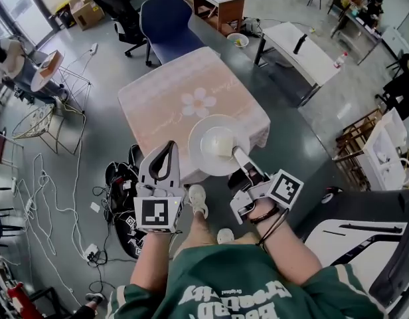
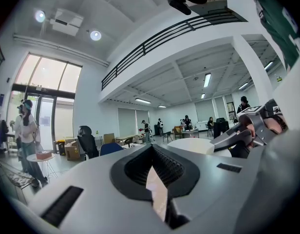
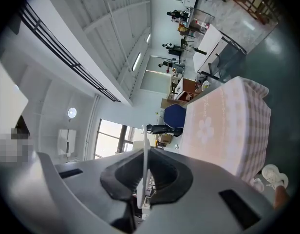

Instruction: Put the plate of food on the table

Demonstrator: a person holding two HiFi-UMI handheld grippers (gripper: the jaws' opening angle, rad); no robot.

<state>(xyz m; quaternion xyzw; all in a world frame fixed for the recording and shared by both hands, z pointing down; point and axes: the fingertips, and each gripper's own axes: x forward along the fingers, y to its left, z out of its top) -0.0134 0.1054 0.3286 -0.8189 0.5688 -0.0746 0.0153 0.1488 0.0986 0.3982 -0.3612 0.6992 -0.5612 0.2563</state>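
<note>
Pink flowered cloth covers the table (image 1: 171, 95) on a grey floor. Seen from the head view, the white plate (image 1: 199, 135) hangs over the table's near edge with pale food (image 1: 221, 145) on it. The right gripper (image 1: 236, 153) is clenched on its rim. Just beside the plate, the left gripper (image 1: 166, 153) is closed and empty.

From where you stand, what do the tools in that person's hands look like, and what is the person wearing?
Both are pale grey handheld bodies with black-lined jaws. The left gripper and the right gripper each carry a white cube printed with black square markers. The person wears a green top with pale lettering, and a dark band circles the right wrist.
</note>
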